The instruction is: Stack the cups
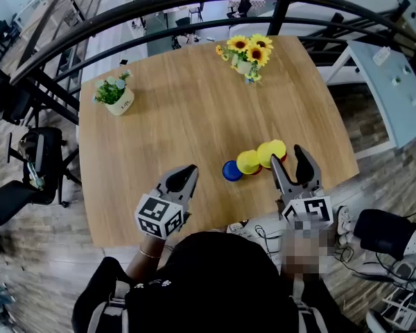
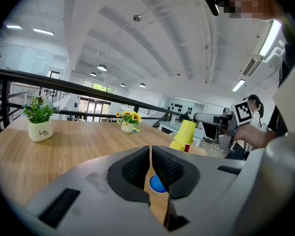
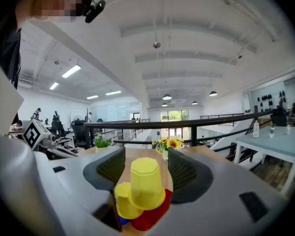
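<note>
1. Two yellow cups are standing upside down, each with an eight-sided base: the nearer yellow cup (image 3: 146, 183) and the second yellow cup (image 3: 123, 200). One blue cup (image 1: 231, 171) and a red cup (image 3: 150, 219) are sitting with them on the wooden table (image 1: 180, 116).
2. The right gripper (image 3: 146, 154) is holding nothing. Its jaws are standing wide apart, with the nearer yellow cup between the tips.
3. The left gripper (image 2: 151, 149) is gripping nothing. Its ribbed jaws are nearly meeting, and the blue cup is showing ahead through the thin slit.
</note>
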`<state>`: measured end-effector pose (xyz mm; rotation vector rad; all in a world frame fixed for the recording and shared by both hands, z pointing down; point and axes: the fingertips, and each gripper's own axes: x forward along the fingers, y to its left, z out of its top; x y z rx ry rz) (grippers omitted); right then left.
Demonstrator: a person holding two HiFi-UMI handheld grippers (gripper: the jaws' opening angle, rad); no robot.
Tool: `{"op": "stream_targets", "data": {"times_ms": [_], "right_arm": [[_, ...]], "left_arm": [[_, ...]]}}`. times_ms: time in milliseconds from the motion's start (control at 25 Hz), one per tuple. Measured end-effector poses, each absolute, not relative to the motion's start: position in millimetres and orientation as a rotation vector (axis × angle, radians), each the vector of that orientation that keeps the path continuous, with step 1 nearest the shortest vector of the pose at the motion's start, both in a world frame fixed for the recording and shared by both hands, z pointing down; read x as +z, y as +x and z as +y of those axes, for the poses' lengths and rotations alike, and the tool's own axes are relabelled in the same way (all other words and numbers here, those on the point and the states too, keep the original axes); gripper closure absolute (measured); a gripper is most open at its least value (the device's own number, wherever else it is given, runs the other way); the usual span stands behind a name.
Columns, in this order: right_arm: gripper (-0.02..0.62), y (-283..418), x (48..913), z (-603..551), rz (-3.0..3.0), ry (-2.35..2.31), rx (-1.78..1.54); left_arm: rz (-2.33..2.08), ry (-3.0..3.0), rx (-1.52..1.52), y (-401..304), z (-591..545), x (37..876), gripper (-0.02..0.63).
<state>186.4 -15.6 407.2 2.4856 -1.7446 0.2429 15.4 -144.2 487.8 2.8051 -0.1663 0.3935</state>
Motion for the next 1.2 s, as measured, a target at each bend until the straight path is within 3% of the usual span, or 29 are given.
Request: {"op": "stream_targets", "data": {"times_ms": [120, 320, 400, 720, 1200], "right_arm": [[0.356, 177.2, 378.5, -12.5, -1.828, 2.557, 0.097], [0.501, 140.8, 345.5, -16.7, -2.058, 2.536, -0.066], [0.589, 125.7, 341.4, -22.7, -2.147, 2.507, -0.093], [0.594, 66.9, 390.8, -67.0, -2.33, 2.306, 0.162], [0.594, 46.8, 416.1, -83.7, -2.368, 2.226, 0.289]], "left_arm": [[-0.166, 2.808, 0.37, 16.5, -144.9, 481.3, 0.581], [-0.16, 2.827, 0.332, 16.2, -142.3, 467.2, 0.581], [-0.158, 2.835, 0.315, 15.0, -141.6, 460.6, 0.581], [-0.145, 2.878, 0.287, 8.8, -133.3, 446.5, 0.581], [-0.187, 2.909, 0.272, -3.9, -129.1, 437.5, 0.581]]}}
